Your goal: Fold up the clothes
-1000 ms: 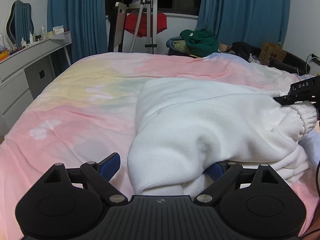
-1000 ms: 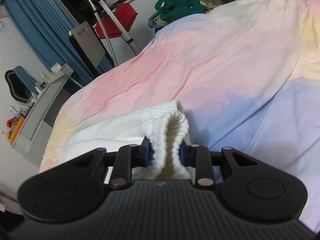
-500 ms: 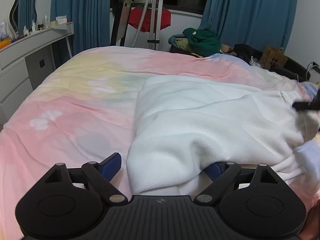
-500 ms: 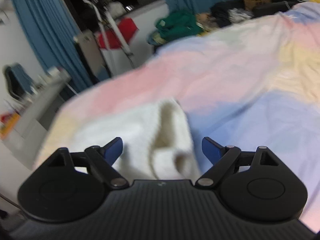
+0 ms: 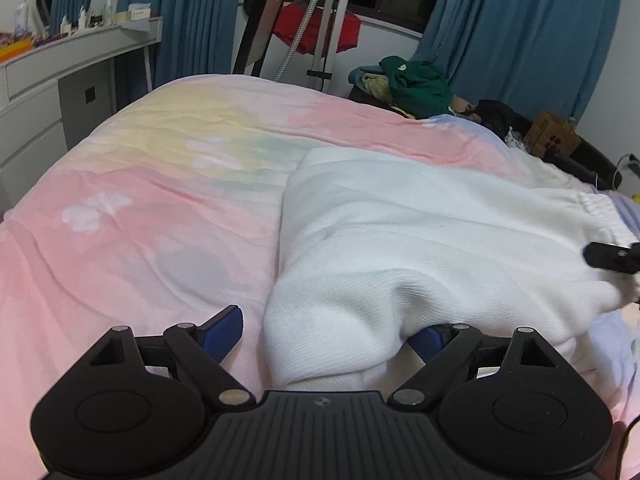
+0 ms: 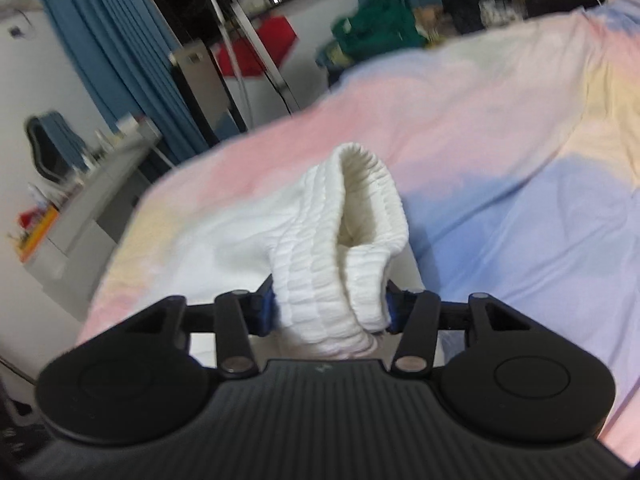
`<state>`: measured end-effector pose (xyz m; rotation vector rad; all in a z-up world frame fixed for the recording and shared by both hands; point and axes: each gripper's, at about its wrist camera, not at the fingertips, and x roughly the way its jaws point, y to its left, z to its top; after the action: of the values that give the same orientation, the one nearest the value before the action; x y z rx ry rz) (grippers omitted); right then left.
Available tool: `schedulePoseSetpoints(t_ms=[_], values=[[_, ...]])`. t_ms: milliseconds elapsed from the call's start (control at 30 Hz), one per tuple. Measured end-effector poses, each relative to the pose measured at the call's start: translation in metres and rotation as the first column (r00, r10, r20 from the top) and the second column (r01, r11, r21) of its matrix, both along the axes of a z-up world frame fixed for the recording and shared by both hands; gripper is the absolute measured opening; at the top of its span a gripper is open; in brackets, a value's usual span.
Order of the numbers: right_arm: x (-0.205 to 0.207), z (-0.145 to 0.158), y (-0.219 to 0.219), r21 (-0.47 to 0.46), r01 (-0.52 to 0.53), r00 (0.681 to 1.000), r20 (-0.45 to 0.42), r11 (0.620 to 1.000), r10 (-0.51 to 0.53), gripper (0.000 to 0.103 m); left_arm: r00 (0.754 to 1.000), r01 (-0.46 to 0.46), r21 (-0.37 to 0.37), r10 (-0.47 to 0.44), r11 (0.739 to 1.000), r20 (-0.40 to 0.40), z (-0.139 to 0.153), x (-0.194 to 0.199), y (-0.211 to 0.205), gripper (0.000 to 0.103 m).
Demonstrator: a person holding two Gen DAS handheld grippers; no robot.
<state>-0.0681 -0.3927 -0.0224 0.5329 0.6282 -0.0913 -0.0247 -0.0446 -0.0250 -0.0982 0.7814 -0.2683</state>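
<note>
Between the spread blue fingers (image 5: 224,330) of the left gripper (image 5: 328,340), a folded edge of the white sweatshirt (image 5: 420,248) bulges toward the camera and hides most of the right-hand finger; whether either pad touches the cloth cannot be told. The jaws stand wide apart, level with the pastel bedspread (image 5: 140,200), on which the garment lies ahead and to the right of the tongs. At the right margin of this view only a black tip of the right gripper (image 5: 612,256) shows, cut off by the frame, beside the ribbed cuff (image 5: 604,216).

In the right wrist view, which is blurred, the right gripper (image 6: 330,306) is clamped on the ribbed cuff (image 6: 352,240); the knit fills the gap and covers most of both blue pads. The cuff rises just ahead of the fingers, its opening facing the camera. Beyond it the bedspread (image 6: 500,140) slopes away; the dresser (image 6: 80,216) far left is smeared.
</note>
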Motion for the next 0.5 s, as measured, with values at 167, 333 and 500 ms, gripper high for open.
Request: schedulePoseSetpoints(t_ms=[167,333,500], values=[[0.007,-0.018,-0.002,-0.015,0.003,0.995,-0.102,1.000,-0.004,0.052,0.998,-0.003,-0.046,0.001,0.999,-0.056,-0.005,0.003,0.004,0.089],[0.008,-0.024,-0.011,0.037,0.032,0.993,-0.117,0.999,-0.027,0.074,0.998,-0.008,-0.036,0.006,0.999,-0.055,-0.004,0.002,0.003,0.089],[0.013,-0.036,-0.018,0.072,0.037,0.986,-0.166,0.997,-0.025,0.093,0.997,-0.016,-0.055,0.011,0.998,-0.078,-0.005,0.003,0.004,0.089]])
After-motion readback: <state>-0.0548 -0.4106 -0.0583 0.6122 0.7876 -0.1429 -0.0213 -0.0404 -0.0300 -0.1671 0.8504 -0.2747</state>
